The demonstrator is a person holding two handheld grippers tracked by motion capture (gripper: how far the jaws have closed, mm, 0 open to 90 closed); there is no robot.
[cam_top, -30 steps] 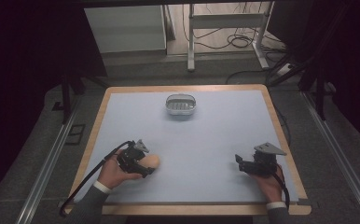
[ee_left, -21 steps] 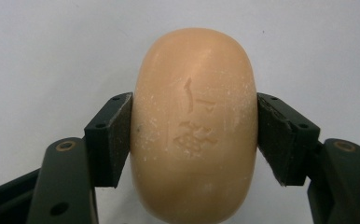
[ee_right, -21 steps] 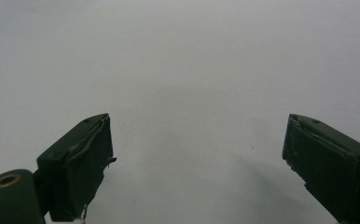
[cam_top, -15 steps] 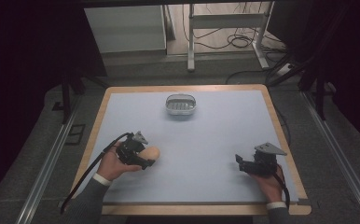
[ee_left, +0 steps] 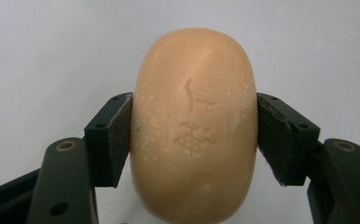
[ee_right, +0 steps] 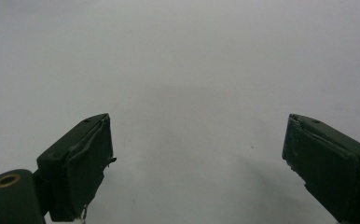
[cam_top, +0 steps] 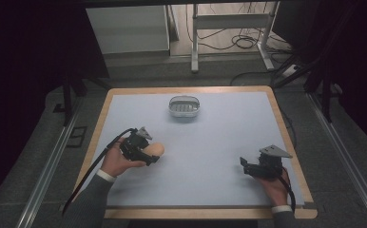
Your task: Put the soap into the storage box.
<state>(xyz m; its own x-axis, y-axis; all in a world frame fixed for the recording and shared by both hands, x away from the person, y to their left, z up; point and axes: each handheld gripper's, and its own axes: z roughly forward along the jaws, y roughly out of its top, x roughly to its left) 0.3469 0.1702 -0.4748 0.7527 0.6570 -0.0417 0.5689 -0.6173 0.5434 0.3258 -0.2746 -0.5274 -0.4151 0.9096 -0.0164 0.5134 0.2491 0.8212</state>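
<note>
Left gripper view: smooth peach-coloured oval bar of soap (ee_left: 194, 126), stamped with a faint embossed mark, clamped at its waist between the two black pads of the left gripper (ee_left: 194, 140), jaws pressed against both flanks. Seen from the high view, same bar (cam_top: 154, 149) carried at the near-left of the pale blue table mat (cam_top: 219, 142), whether touching the mat or just above it impossible to tell. Well apart, toward the far edge, small clear oval plastic dish with a ribbed floor (cam_top: 184, 106), standing empty. Likely pickup done, delivery to that dish probably still ahead. Near-right, right gripper (cam_top: 246, 166) idle, jaws spread wide over bare mat, grasping nothing.
</note>
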